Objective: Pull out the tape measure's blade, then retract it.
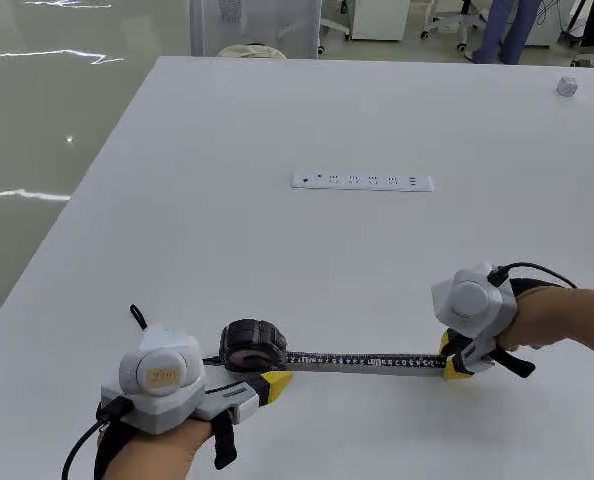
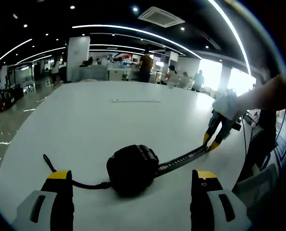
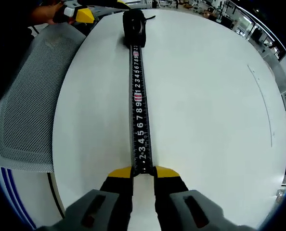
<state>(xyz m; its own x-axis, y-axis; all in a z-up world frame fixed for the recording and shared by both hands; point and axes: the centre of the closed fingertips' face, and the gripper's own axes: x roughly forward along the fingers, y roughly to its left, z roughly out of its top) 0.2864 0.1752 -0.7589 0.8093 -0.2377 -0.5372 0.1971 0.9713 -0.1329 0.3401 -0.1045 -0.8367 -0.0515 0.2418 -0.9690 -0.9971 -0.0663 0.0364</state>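
Note:
The black tape measure case (image 1: 252, 345) lies on the white table near the front edge. Its blade (image 1: 367, 361) is drawn out flat to the right. In the right gripper view the numbered blade (image 3: 138, 106) runs straight away to the case (image 3: 135, 21). My right gripper (image 1: 455, 364) (image 3: 143, 172) is shut on the blade's end. My left gripper (image 1: 259, 366) (image 2: 132, 176) is open, its yellow-tipped jaws standing wide on either side of the case (image 2: 132, 168) without gripping it. The case's black strap (image 2: 49, 163) trails off to the left.
A white power strip (image 1: 362, 182) lies flat mid-table, and a small white object (image 1: 567, 87) sits at the far right. A grey mesh chair (image 3: 27, 106) stands beside the table's edge. People and desks fill the room behind.

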